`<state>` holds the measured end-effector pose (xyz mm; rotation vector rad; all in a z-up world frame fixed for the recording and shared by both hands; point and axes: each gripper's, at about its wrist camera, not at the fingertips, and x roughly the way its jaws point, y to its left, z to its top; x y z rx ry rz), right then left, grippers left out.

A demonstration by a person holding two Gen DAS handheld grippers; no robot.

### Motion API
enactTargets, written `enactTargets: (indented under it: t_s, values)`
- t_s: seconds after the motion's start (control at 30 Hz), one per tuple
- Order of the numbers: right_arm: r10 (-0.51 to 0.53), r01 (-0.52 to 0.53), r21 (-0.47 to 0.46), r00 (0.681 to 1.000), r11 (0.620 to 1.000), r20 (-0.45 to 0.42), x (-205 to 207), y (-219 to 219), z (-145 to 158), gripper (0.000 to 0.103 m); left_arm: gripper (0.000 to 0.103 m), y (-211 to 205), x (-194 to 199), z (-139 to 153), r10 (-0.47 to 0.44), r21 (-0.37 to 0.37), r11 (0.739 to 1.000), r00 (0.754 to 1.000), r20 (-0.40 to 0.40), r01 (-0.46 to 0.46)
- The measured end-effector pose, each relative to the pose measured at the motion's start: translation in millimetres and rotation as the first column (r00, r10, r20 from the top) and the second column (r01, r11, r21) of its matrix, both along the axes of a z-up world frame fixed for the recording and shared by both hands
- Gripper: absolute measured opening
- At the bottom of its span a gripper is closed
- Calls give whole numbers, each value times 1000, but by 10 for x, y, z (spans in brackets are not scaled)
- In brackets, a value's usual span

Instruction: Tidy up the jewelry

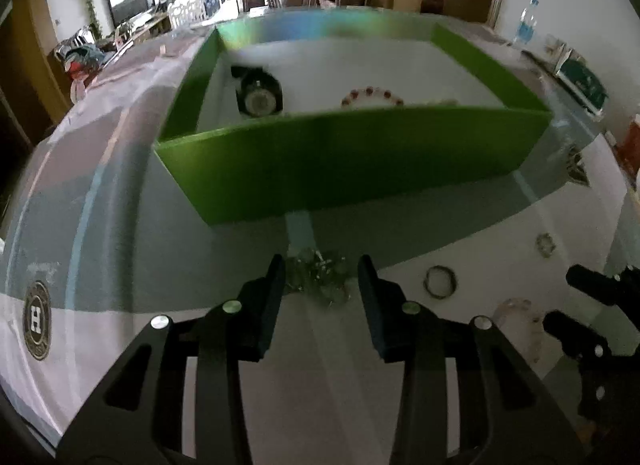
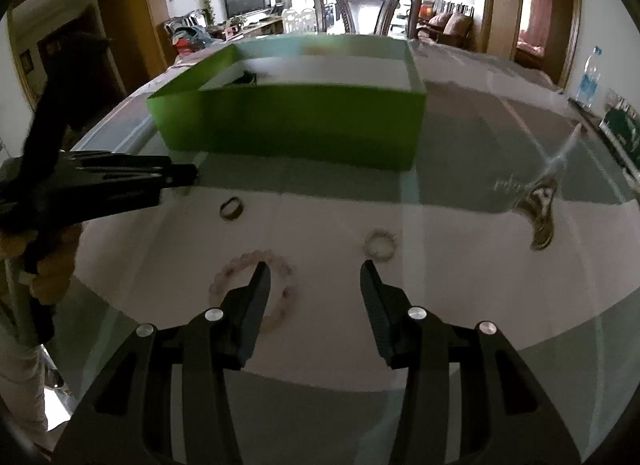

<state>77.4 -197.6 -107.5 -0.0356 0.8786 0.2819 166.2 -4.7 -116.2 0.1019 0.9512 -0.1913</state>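
A green box (image 1: 344, 153) stands on the table; inside lie a black watch (image 1: 260, 99) and a red-beaded bracelet (image 1: 372, 97). My left gripper (image 1: 320, 277) is open, its fingers on either side of a clear crystal bracelet (image 1: 318, 279) lying on the cloth. My right gripper (image 2: 314, 277) is open and empty above the table, its left finger over a pale pink bead bracelet (image 2: 256, 285). A dark ring bracelet (image 2: 231, 209) and a small pale bracelet (image 2: 380, 245) lie nearby. The green box (image 2: 288, 125) stands beyond them.
The tablecloth (image 2: 440, 305) is grey and white with emblem prints (image 1: 37, 321). A wooden chair (image 2: 366, 9) stands behind the table. A water bottle (image 2: 590, 77) and a dark green packet (image 2: 622, 133) sit at the far right edge.
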Motion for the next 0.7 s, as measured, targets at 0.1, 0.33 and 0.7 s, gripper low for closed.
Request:
enactTargets:
  t_s: [0.1, 0.33, 0.7]
  values:
    - [8, -8, -18, 1000, 1000, -12, -13, 76, -56, 47, 22, 12, -7, -13, 11, 8, 1000, 1000, 7, -11]
    - [31, -31, -58, 1000, 998, -2, -73, 194, -115, 8, 13, 159, -285, 1, 11, -33, 999, 999, 38, -10]
    - [4, -5, 20, 999, 1000, 40, -172, 84, -167, 8, 12, 206, -949, -14, 89, -61, 995, 992, 85, -84]
